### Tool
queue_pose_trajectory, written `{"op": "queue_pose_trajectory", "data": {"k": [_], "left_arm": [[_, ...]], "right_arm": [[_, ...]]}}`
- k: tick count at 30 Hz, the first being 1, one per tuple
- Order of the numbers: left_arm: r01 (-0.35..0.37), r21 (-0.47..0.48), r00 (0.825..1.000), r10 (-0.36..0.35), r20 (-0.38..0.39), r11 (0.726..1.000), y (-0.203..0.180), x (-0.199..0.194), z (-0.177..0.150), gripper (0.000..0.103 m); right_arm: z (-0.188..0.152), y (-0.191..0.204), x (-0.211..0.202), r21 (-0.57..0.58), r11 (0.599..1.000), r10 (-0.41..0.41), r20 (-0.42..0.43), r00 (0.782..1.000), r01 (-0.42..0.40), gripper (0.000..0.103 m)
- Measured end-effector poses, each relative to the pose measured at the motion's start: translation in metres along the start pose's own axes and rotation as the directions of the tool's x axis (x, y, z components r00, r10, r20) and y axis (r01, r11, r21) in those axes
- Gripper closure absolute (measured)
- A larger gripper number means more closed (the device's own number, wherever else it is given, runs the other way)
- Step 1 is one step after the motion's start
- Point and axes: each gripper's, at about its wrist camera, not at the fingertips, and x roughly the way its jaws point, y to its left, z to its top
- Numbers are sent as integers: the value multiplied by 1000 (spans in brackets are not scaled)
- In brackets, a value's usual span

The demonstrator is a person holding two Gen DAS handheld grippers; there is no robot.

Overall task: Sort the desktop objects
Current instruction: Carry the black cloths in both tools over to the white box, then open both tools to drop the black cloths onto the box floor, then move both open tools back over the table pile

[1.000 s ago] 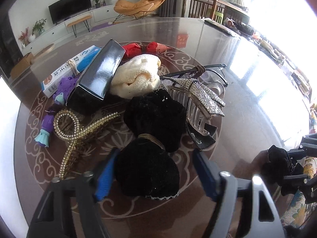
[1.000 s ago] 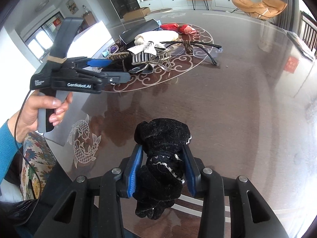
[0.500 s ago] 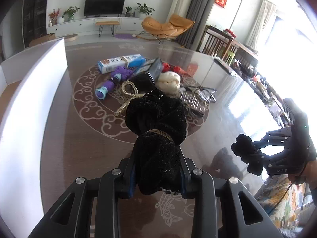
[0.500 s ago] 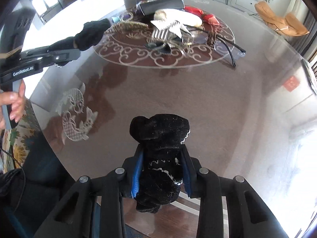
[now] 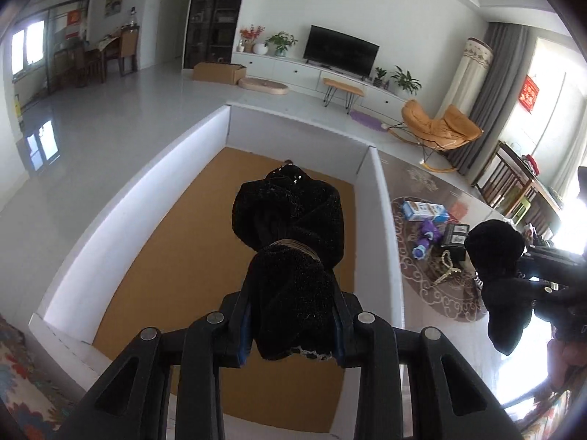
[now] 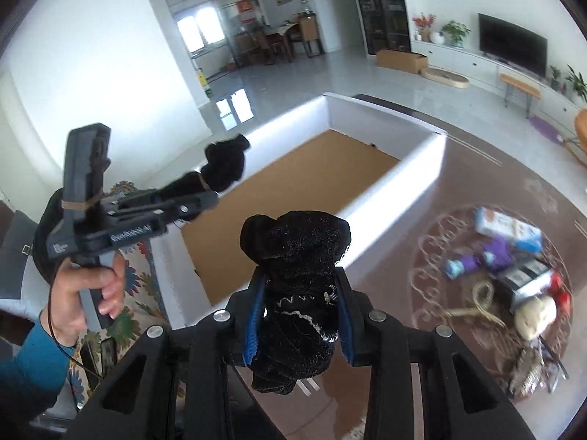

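Only the right wrist view shows the hand point(image 6: 86, 289) (left gripper's).

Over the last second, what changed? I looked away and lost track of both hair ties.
The left claw shut on a black hair tie lying in the pile, lifted it and carried it left, over the white box with the brown floor. The right claw swung toward the box too. Its own black hair tie stayed clamped throughout, and the pile on the table stayed put.

Left claw point(image 5: 291, 324) carried scrunchie point(image 5: 290, 227) over box point(image 5: 381, 220).
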Motion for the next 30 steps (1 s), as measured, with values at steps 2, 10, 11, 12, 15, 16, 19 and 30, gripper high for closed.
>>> {"op": "queue_pose_trajectory", "data": {"k": [2,10,11,12,15,16,19,30], "left_arm": [[-30,-27,999,29,-37,999,20,13,-3,71],[-111,-41,990,107,-93,993,34,42,-12,35],[-115,-41,992,112,-64,993,29,37,-11,35],[-108,-38,994,106,-37,993,23,31,-10,35],[-37,10,999,37,39,999,-12,7,-6,35],[0,36,998,-2,59,999,-29,-3,-6,35],[160,134,983,-170,65,978,-97,-27,-21,22],[219,351,967,-154,-203,911,-282,120,-126,0]], "right_arm": [[22,25,33,-27,999,23,-19,1000,-24,68],[48,50,131,6,1000,18,-133,991,-18,23],[47,45,127,23,1000,23,-109,994,-21,23],[45,40,120,35,999,29,-84,996,-27,23],[30,16,76,46,999,-12,35,999,10,20],[20,7,58,46,998,-39,81,996,35,11],[-26,-27,2,65,984,-177,181,967,168,0],[-275,-179,-76,368,777,-500,-132,856,511,0]]}}
